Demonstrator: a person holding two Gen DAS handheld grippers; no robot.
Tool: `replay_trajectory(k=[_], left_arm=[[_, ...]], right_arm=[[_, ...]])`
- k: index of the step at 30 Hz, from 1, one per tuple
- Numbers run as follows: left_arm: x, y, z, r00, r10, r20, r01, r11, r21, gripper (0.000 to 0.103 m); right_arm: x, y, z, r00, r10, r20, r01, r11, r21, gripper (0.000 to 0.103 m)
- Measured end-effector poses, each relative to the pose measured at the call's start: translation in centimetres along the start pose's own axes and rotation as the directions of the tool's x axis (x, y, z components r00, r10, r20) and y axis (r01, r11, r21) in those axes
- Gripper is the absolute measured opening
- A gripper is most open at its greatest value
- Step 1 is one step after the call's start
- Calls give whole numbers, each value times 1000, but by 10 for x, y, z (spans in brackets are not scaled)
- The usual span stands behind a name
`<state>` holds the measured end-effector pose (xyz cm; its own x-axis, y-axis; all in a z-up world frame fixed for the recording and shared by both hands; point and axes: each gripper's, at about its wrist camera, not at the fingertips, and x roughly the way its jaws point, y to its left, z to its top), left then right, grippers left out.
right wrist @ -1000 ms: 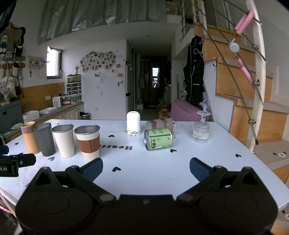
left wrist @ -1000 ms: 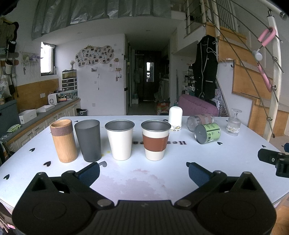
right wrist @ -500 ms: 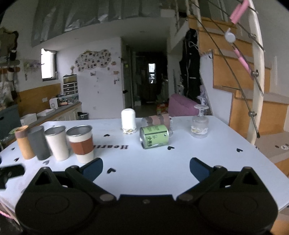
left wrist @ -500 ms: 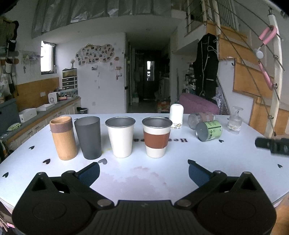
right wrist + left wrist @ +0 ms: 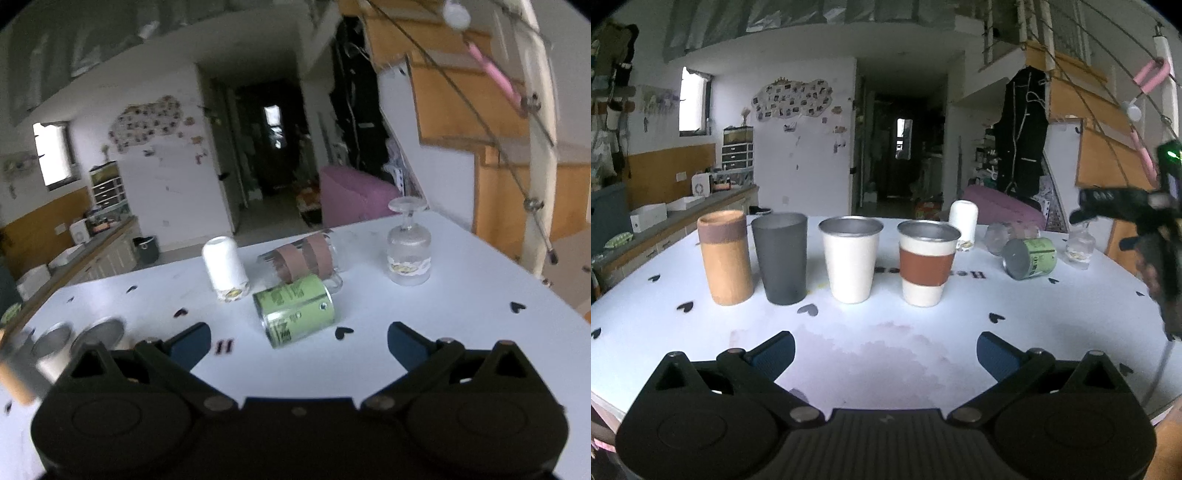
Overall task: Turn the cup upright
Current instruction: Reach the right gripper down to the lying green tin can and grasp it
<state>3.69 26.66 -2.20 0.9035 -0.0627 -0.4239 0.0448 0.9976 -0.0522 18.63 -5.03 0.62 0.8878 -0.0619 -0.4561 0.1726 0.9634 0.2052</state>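
Jaws of your left gripper (image 5: pixel 885 354) stand wide apart and hold nothing, low over the white surface (image 5: pixel 886 332). Left wrist view: four cups stand upright in a row ahead of you, a wooden cup (image 5: pixel 724 257), a grey cup (image 5: pixel 781 258), a white cup (image 5: pixel 851 259) and a banded cup (image 5: pixel 928 262). Right of them, the green cup (image 5: pixel 1029 257) lies on its side, its long axis level, its metal base turned towards this camera. Your right gripper (image 5: pixel 1123 206) hangs blurred at the right edge.

Right wrist view: your right gripper (image 5: pixel 299 341) is likewise spread and empty. The green cup (image 5: pixel 297 311) lies between the fingertips and just beyond them, its axis running away to the right. Behind it lies a glass mug (image 5: pixel 306 260) on its side; a white bottle (image 5: pixel 225 268) and a stemmed glass (image 5: pixel 408 251) stand inverted.
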Motion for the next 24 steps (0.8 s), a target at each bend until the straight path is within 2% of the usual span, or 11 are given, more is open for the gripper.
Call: replay_trajectory(k=[5,8,10,15,19,24], left_arm=[[9,15,-5,1000,24,-16,-25,999,-24,103],[14,24,-5,999,46,-19,-47,998,-39,103],[18,30,-5,998,55,-32,-57,997,-48,103],[28,38,-6,995,76,-64,-80,995,-62,103],[34,43,-4,992,97,-81,-102,992,-69,103],[39,41,-3,989,112,-95,-119,991,-67,103]], right_arm=[[59,0,21,996,-54,-76,65,988,143,102],[93,-7,27,988,-64,-141,99,960,262,100],[116,-13,29,978,-71,-195,138,926,351,95],[159,-22,30,957,-42,-288,192,835,515,95],[178,-25,30,944,-56,-325,243,785,571,94],[198,-32,29,929,-60,-366,284,751,596,93]])
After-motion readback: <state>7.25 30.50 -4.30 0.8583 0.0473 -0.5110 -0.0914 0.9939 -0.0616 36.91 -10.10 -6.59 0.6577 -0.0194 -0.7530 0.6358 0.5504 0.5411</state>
